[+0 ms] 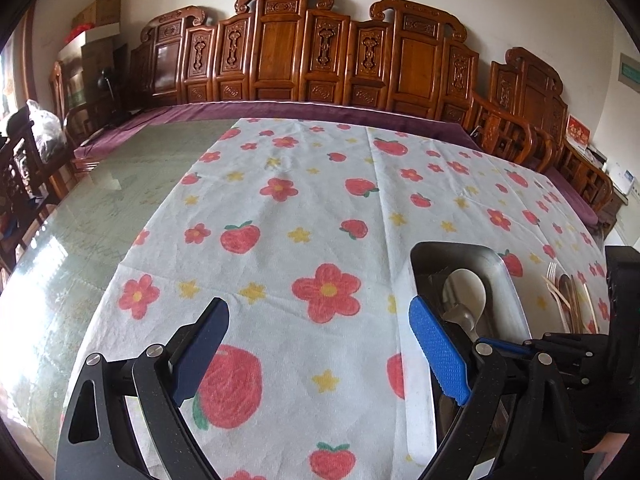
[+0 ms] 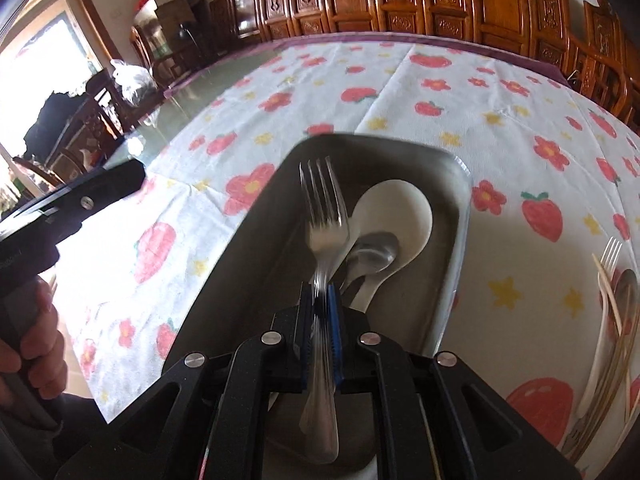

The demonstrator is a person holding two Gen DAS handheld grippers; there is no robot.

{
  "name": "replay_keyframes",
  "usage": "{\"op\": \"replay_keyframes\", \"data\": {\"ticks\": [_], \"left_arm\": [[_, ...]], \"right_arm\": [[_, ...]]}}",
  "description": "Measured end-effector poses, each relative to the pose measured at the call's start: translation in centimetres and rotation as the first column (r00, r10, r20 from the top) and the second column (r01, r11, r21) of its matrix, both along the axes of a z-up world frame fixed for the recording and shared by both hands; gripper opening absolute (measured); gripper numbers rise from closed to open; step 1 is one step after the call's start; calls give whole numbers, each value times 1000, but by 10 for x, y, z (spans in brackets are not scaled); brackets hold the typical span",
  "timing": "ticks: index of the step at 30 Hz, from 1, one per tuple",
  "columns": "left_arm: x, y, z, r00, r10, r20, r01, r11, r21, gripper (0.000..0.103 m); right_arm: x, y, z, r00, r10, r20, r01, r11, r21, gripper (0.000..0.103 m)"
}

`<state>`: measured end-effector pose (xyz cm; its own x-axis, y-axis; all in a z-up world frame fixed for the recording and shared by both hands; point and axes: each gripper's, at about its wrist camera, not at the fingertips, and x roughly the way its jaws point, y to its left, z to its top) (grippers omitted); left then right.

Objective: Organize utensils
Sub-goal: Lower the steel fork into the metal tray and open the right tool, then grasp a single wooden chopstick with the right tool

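- The counter (image 1: 100, 216) fills both views, its glass top bare at the left of the frame, with carved wooden chairs (image 1: 288, 48) ranged along its far edge.
- A white cloth (image 1: 320, 208) printed with red flowers, strawberries and yellow stars covers most of the counter.
- A metal tray (image 2: 248, 248) sits on the cloth, at centre in the right wrist view and at lower right in the left wrist view.
- The left gripper (image 1: 316, 356) hangs over the cloth at the bottom of its frame, jaws spread wide with nothing between them.
- The right gripper (image 2: 320, 320) is clamped on the handle of a steel fork (image 2: 324, 208), tines pointing forward above the tray.
- A white spoon (image 2: 396, 216) and a steel spoon (image 2: 374, 252) lie in the tray, just right of the fork.
- Loose utensils (image 2: 612, 280) lie on the cloth at the right edge.
- No writing can be read; a green wall sign (image 1: 630, 72) at upper right is too blurred.
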<state>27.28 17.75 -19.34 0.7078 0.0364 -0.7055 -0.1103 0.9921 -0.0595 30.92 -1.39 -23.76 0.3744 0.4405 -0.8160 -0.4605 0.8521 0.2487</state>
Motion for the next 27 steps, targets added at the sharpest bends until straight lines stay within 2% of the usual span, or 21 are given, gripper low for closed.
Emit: {"op": "replay_keyframes", "data": {"ticks": [5, 11, 15, 21, 23, 27], "left_arm": [[2, -13, 0, 1000, -17, -1, 17, 1000, 8, 88], [-3, -48, 5, 996, -89, 17, 89, 996, 27, 88], [-9, -78, 9, 987, -154, 35, 153, 987, 39, 88], [-22, -125, 14, 967, -251, 50, 247, 966, 72, 88], [-29, -140, 15, 958, -282, 54, 278, 958, 66, 88], [-42, -164, 15, 944, -328, 46, 324, 944, 65, 88]], "right_arm": [[-8, -13, 18, 999, 15, 46, -16, 1000, 16, 12], [-33, -59, 45, 993, -14, 117, 10, 999, 42, 12], [-54, -110, 59, 985, -74, 158, 68, 997, 43, 12], [-80, -189, 60, 967, -183, 177, 186, 983, 4, 12], [-88, -220, 58, 957, -230, 179, 235, 972, -7, 21], [-97, -261, 50, 937, -298, 185, 308, 951, -29, 22]]}}
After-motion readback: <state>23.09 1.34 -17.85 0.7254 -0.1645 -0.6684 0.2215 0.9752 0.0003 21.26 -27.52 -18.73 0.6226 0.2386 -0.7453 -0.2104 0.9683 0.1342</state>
